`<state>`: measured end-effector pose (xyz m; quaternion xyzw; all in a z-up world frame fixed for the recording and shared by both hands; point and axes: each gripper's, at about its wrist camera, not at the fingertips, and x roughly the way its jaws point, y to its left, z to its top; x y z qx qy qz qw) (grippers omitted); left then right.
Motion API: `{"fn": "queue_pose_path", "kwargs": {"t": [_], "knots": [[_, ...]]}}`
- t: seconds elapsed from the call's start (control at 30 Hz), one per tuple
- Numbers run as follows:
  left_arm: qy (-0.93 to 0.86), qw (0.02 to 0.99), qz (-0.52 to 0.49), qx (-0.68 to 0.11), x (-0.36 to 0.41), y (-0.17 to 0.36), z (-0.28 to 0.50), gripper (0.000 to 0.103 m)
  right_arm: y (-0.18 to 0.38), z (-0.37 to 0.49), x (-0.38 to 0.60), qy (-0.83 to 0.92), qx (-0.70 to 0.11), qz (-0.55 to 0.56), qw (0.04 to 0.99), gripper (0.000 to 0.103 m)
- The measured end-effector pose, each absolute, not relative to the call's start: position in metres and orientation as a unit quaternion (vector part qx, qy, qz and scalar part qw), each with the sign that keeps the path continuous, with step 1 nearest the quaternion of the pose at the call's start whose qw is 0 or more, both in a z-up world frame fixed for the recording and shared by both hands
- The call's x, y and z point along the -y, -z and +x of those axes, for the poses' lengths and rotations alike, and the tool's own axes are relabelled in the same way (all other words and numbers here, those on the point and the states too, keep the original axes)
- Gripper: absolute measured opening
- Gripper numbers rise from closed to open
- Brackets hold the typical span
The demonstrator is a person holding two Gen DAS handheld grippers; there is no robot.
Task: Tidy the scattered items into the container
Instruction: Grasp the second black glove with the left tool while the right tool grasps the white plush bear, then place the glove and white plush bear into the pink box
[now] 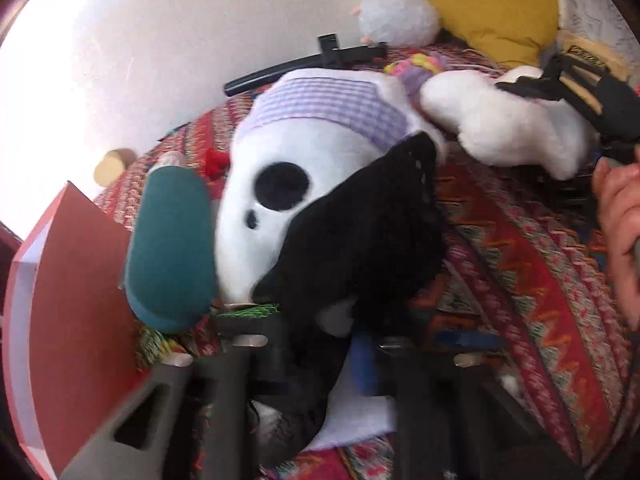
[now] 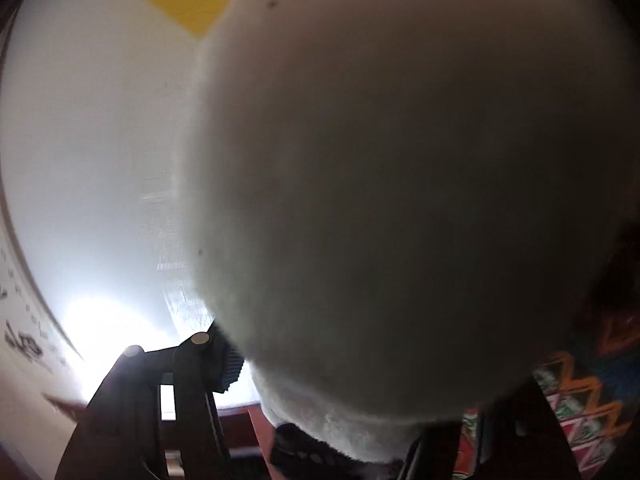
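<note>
Left hand-held gripper (image 1: 316, 344): sitting nearest in the left wrist view, its fingers lying either side of the black ear (image 1: 360, 248) of a large white plush dog (image 1: 280, 200); whether they are pinching the ear or merely flanking it cannot be told.

Red box (image 1: 76, 300): standing at the near left, its white inner wall showing at the edge.

Teal plush piece (image 1: 172, 248): lying between the box and the dog's snout, touching the snout.

Plush dog: lying on the patterned bedspread (image 1: 520, 280), outside the box, wearing a lilac checked cloth (image 1: 328, 108) on its head, its white body (image 1: 500, 120) stretching to the far right.

Right hand-held gripper (image 1: 560, 84): reaching into the white body at the far right, the person's hand (image 1: 620, 240) showing at the right edge. In the right wrist view white plush (image 2: 400, 180) is filling the frame between the fingers (image 2: 200, 380); the gripper is closing around it.

Black stick (image 1: 304, 66): lying farther off, beside the wall.

Small white fluffy toy (image 1: 396, 20) and yellow cushion (image 1: 488, 4): resting farthest away.
</note>
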<state>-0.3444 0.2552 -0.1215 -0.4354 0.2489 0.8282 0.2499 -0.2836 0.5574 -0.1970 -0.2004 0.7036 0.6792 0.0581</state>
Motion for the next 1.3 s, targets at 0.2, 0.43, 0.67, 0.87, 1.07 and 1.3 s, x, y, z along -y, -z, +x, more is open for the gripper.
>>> {"fn": "queue_pose_path", "kwargs": {"t": [0.2, 0.43, 0.67, 0.87, 1.07, 1.3], "knots": [[-0.838, 0.272, -0.4, -0.254, -0.253, 0.086, -0.289, 0.013, 0.181, -0.238, -0.551, -0.686, -0.7, -0.198, 0.029, 0.055], [-0.85, 0.291, -0.361, -0.25, -0.243, 0.04, -0.211, 0.013, 0.148, -0.17, -0.537, -0.701, -0.676, -0.228, -0.002, 0.055], [-0.858, 0.309, -0.344, -0.223, -0.221, 0.0, -0.151, 0.013, 0.099, -0.102, -0.517, -0.739, -0.63, -0.238, -0.008, 0.055], [-0.872, 0.31, -0.328, -0.191, -0.189, -0.037, -0.131, 0.013, 0.046, -0.086, -0.487, -0.781, -0.574, -0.245, -0.014, 0.055], [-0.895, 0.285, -0.301, -0.163, -0.138, -0.07, -0.139, 0.013, -0.012, -0.122, -0.434, -0.822, -0.51, -0.248, -0.059, 0.056], [-0.925, 0.198, -0.295, -0.136, -0.037, -0.091, -0.199, 0.013, -0.053, -0.231, -0.328, -0.837, -0.443, -0.286, -0.145, 0.056]]}}
